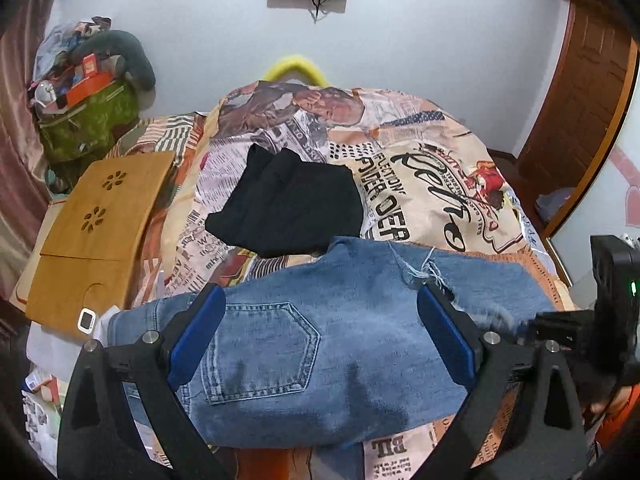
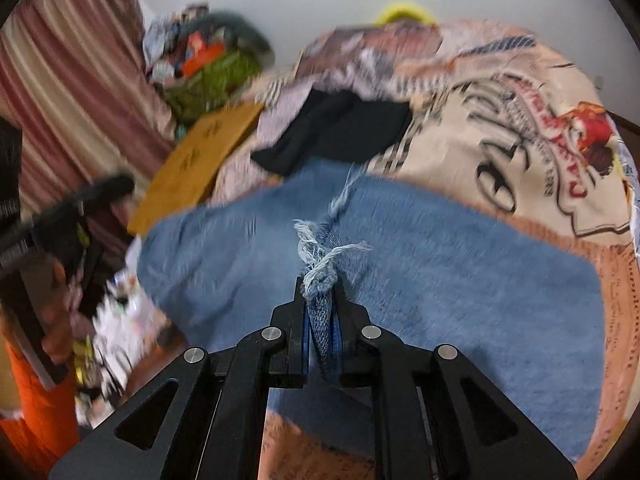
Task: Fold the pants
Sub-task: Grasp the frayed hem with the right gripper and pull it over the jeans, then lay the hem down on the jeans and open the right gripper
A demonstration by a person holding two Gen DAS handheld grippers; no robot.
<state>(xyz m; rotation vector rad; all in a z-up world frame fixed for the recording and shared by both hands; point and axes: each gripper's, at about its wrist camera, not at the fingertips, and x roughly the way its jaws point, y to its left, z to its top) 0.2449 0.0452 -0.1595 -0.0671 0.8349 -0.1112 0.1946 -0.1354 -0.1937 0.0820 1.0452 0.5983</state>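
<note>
On the bed with its newspaper-print cover [image 1: 440,184], my left gripper [image 1: 320,312] hangs over the blue jeans [image 1: 304,344], jaws spread wide, blue pads apart with the denim spanning the gap below them and nothing pinched. A back pocket [image 1: 260,352] faces up between the fingers, toward 7 o'clock of the frame's centre. The jeans lie across the near part of the cover, frayed hem threads [image 1: 420,268] at about 2 o'clock from the pocket.

From the right wrist view, much of it motion-blurred, my right gripper [image 2: 320,300] stands narrow, its pads pressed on a bunched fold of the jeans [image 2: 440,280]; white frayed threads [image 2: 320,248] spill out just past the fingertips at 12 o'clock.

A folded black garment [image 1: 288,204] lies at 12 o'clock from the jeans, its near edge touching or just overlapped by the denim. A wooden lap tray [image 1: 100,224] sits at 9 o'clock beside the bed, with a heaped green bag [image 1: 88,120] beyond it at 10 o'clock. The other gripper's black housing [image 1: 616,304] shows at 3 o'clock in the left wrist view, a green light on it.
</note>
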